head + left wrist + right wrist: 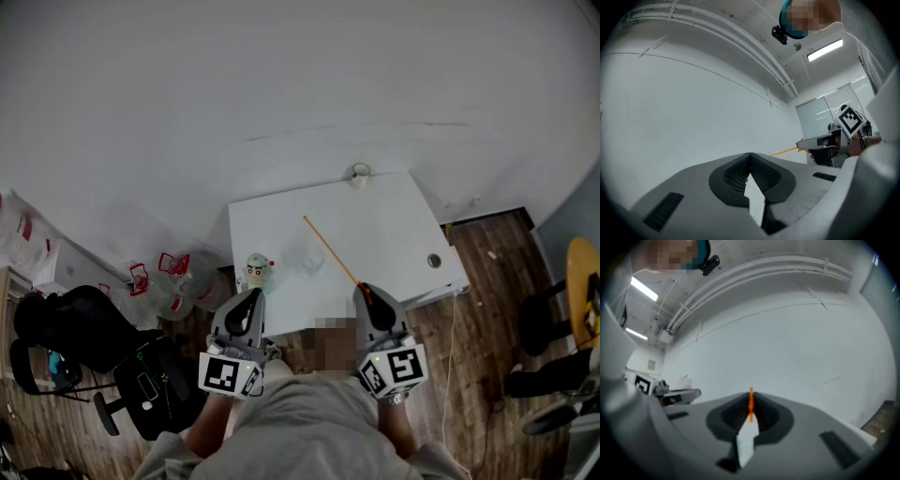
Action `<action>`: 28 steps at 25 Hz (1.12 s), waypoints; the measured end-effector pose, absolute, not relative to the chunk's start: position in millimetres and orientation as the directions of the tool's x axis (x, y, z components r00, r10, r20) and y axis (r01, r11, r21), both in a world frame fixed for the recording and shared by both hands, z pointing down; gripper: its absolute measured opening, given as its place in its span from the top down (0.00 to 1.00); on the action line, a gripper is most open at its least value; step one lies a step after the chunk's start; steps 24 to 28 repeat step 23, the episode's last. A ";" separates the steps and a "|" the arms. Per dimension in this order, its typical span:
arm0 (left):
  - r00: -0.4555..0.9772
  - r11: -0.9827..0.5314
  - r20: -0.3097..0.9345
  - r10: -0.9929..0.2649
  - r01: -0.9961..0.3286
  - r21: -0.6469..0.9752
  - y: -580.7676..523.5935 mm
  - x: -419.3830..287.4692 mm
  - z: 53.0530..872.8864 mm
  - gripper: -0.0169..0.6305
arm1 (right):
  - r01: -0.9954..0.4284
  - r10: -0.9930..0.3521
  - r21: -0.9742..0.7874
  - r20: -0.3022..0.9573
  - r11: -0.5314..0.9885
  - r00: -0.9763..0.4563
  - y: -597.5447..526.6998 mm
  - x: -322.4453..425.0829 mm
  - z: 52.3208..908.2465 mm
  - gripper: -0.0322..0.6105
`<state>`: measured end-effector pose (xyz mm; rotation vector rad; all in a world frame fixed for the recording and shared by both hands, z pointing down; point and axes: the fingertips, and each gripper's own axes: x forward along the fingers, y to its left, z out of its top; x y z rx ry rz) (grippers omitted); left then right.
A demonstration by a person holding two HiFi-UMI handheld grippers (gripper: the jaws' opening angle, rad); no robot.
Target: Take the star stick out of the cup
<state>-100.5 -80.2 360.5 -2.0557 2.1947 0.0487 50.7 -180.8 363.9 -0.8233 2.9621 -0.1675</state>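
Observation:
A thin orange star stick (330,248) slants over the white table (394,225), and my right gripper (364,288) is shut on its near end. In the right gripper view the stick (751,405) stands up between the closed jaws of the right gripper (751,397). A clear cup (309,259) stands on the table just left of the stick, apart from it. My left gripper (253,293) is shut on nothing at the table's near left edge. In the left gripper view its jaws (750,157) meet, with the stick (785,151) and the right gripper (820,142) beyond.
A small toy figure (258,269) stands at the table's near left corner, close to the left gripper. A small white cup (361,172) sits at the far edge. A black chair (112,366) and red-marked bags (159,272) lie left; wooden floor right.

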 end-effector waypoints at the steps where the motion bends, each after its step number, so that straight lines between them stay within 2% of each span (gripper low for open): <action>1: -0.060 0.068 -0.118 -0.991 -0.995 -0.069 -79.7 -100.2 361.0 0.93 | -0.510 -0.516 -0.121 -0.032 0.852 -0.856 -180.1 50.3 363.8 0.88; 28: -0.056 0.066 -0.119 -0.991 -0.994 -0.083 -73.8 -102.4 362.3 0.93 | -0.497 -0.503 -0.107 -0.037 0.861 -0.864 -173.1 43.2 360.6 0.88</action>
